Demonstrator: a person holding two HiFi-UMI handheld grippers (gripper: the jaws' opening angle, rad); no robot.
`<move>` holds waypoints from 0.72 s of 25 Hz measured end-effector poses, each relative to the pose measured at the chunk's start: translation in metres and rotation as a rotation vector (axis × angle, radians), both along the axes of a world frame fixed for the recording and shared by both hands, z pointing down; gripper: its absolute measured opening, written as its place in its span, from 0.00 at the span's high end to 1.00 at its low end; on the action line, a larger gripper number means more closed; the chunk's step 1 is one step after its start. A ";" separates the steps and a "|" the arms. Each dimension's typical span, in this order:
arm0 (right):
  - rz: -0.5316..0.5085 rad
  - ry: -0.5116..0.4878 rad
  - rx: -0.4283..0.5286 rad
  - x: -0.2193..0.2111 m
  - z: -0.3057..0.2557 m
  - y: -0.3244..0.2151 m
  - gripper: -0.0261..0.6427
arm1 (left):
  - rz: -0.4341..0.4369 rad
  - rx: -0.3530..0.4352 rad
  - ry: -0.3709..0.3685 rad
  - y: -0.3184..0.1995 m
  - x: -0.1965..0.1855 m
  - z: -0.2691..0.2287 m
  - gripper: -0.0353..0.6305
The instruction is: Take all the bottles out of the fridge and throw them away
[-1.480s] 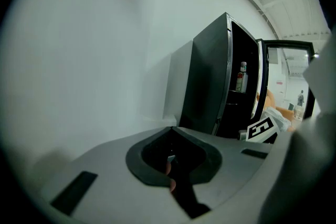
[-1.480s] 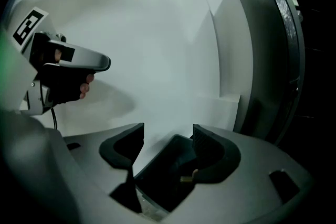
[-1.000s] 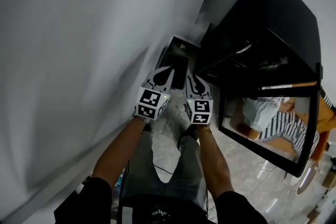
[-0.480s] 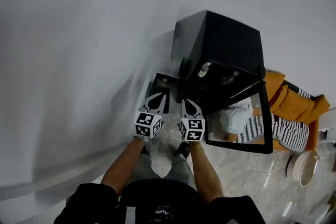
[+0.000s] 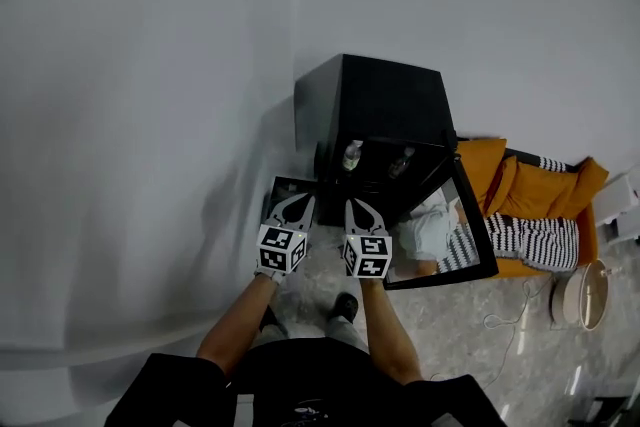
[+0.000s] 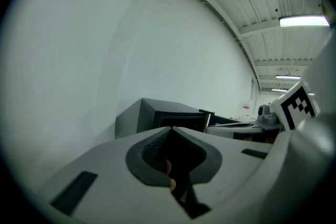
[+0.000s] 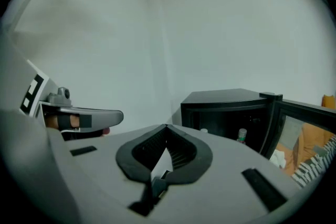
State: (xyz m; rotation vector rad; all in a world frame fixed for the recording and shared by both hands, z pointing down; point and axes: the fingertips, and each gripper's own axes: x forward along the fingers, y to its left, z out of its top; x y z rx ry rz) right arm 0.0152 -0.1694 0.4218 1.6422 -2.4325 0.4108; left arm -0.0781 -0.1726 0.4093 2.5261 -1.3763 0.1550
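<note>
Nearest us, our forearms reach out above the pale stone floor (image 5: 470,340), a gripper in each hand. The only print on them is the black-and-white square patterns on their cubes (image 5: 367,256). The left gripper (image 5: 298,201) has its jaws brought together at the tips with nothing between them. The right gripper (image 5: 357,206) is likewise closed and empty. Both are raised and point toward the fridge, well short of it.

Just past the left gripper's tips we see a dark open-topped bin (image 5: 279,186) on the floor against the white wall (image 5: 150,115), beside the fridge. The black fridge (image 5: 385,100) stands in the corner, and its glass door (image 5: 445,240) is swung wide to the right. Inside it stand two bottles (image 5: 352,155), side by side. From the right gripper view one shows a greenish band, its lettering too small to read. Beyond the door lie an orange cushion (image 5: 490,165) and striped cloth (image 5: 535,240).
</note>
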 end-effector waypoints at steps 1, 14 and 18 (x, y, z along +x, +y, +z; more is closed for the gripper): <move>0.013 0.000 0.004 0.006 -0.003 0.000 0.95 | 0.011 0.003 0.001 -0.002 0.006 -0.002 0.94; 0.198 0.008 0.024 0.115 -0.016 0.020 0.95 | 0.183 0.025 0.003 -0.001 0.101 -0.018 0.94; 0.222 0.013 0.023 0.132 -0.013 0.023 0.95 | 0.208 0.023 0.003 0.000 0.116 -0.016 0.94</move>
